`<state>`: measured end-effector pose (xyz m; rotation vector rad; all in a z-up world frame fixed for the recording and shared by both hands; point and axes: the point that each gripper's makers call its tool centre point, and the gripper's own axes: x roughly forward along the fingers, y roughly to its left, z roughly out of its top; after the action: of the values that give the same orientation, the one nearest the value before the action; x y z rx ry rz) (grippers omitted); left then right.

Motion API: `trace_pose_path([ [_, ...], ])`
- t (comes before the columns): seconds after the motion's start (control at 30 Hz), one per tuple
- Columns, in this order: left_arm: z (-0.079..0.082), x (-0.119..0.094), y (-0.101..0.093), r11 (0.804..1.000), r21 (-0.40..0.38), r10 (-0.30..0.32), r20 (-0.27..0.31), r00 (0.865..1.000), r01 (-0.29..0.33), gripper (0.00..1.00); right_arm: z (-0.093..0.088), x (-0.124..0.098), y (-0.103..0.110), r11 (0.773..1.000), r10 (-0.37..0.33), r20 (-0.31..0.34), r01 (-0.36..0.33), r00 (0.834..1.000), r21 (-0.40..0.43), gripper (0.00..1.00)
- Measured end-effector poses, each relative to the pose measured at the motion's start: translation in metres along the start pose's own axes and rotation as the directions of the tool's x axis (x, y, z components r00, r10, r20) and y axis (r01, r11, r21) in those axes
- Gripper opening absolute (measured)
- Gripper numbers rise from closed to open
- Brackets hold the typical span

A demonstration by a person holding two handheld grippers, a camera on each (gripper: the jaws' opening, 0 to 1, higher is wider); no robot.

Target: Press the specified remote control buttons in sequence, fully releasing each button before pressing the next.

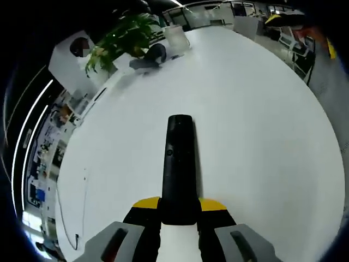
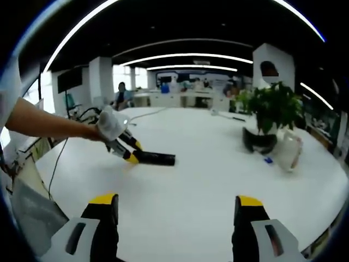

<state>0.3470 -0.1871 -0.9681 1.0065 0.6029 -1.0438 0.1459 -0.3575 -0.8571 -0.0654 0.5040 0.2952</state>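
Left gripper view: my left gripper [image 1: 180, 210] clamps the near end of the black remote control [image 1: 179, 164], yellow-tipped jaws either side, remote pointing out over the white table [image 1: 262, 125]. Potted plant [image 1: 122, 35] and a clear container [image 1: 176, 37] at the far edge. Right gripper view: my right gripper [image 2: 177, 210] hangs with jaws spread wide, nothing between them, well apart from the remote.

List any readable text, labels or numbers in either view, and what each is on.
No text can be read in these pictures.
Remote, shut in the left gripper: button markings too small and dark to read.
Papers and displays along the room's edge: too blurred to read.
Wall panel behind the plant: no legible text.
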Motion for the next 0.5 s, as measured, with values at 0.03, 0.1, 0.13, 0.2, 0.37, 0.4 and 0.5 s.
trace_pose_path([
  [0.03, 0.000, 0.001, 0.003, 1.000, 0.003, 0.006, 0.000, 1.000, -0.006, 0.24, 0.000, 0.000, 0.000, 1.000, 0.002, -0.002, -0.002, 1.000, 0.000, 0.86],
  [0.1, -0.001, 0.004, 0.008, 1.000, -0.010, 0.019, 0.003, 1.000, -0.019, 0.24, -0.001, 0.001, 0.000, 1.000, 0.002, -0.007, -0.002, 1.000, -0.004, 0.86],
  [0.13, 0.000, 0.005, 0.011, 1.000, -0.015, 0.020, 0.009, 1.000, -0.020, 0.24, -0.002, 0.001, 0.000, 1.000, 0.001, -0.010, -0.001, 1.000, -0.004, 0.86],
  [0.2, 0.000, 0.006, 0.015, 0.999, -0.034, 0.030, 0.021, 0.999, -0.029, 0.24, -0.003, 0.001, 0.000, 1.000, 0.002, -0.014, -0.002, 1.000, -0.001, 0.86],
  [0.37, 0.000, 0.006, 0.017, 0.999, -0.030, 0.022, 0.044, 0.999, -0.021, 0.24, -0.003, 0.002, 0.000, 1.000, 0.004, -0.020, -0.004, 1.000, 0.002, 0.86],
  [0.4, 0.000, 0.006, 0.016, 0.999, -0.035, 0.023, 0.044, 0.999, -0.022, 0.24, -0.003, 0.002, 0.000, 1.000, 0.004, -0.020, -0.004, 1.000, 0.002, 0.86],
  [0.5, 0.000, 0.006, 0.017, 0.997, -0.062, 0.036, 0.040, 0.999, -0.034, 0.24, -0.004, 0.002, 0.001, 1.000, 0.008, -0.022, -0.008, 1.000, 0.000, 0.86],
])
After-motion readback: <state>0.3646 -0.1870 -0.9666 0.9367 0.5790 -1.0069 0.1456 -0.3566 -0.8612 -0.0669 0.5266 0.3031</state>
